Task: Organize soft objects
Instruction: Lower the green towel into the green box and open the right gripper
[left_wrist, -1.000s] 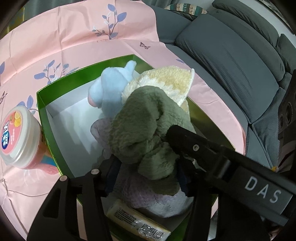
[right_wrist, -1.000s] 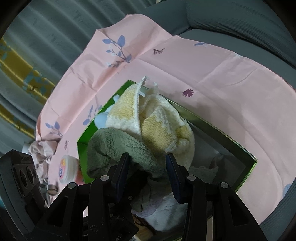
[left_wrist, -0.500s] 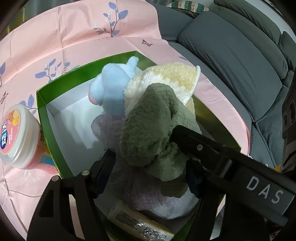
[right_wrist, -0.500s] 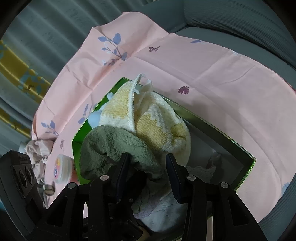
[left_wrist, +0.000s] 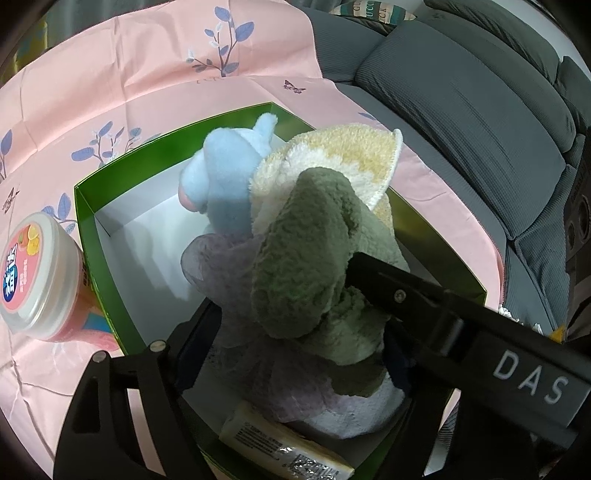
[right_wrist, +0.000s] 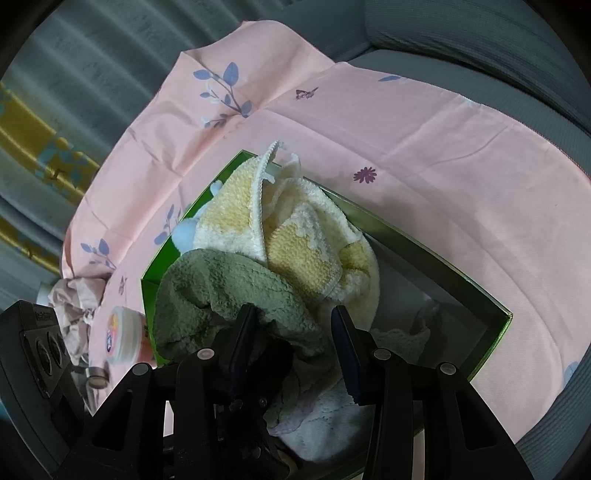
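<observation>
Opening over the past second, the left gripper (left_wrist: 299, 339) now has its jaws spread wide on either side of the fuzzy olive-green cloth (left_wrist: 306, 251), and neither pad presses on it; the cloth bulges up between them, heaped on a lilac mesh cloth (left_wrist: 236, 280). The right gripper (right_wrist: 291, 332) has not changed: its jaws stand narrow, closed on a fold of the same green cloth (right_wrist: 221, 284). Both cloths sit inside the green-walled cardboard box (left_wrist: 92, 229), with a wrapped cream bar (left_wrist: 284, 450) at its near end. Behind them lie the yellow-and-white terry towel (right_wrist: 295, 240) and a pale blue plush toy (left_wrist: 225, 166), also in the box. To finish well, the left gripper should lift clear without snagging loops, while the right pushes the springy pile below the rim. Outside, a pink-lidded round tub (left_wrist: 33, 273) rests on the pink floral sheet (right_wrist: 406, 129).
</observation>
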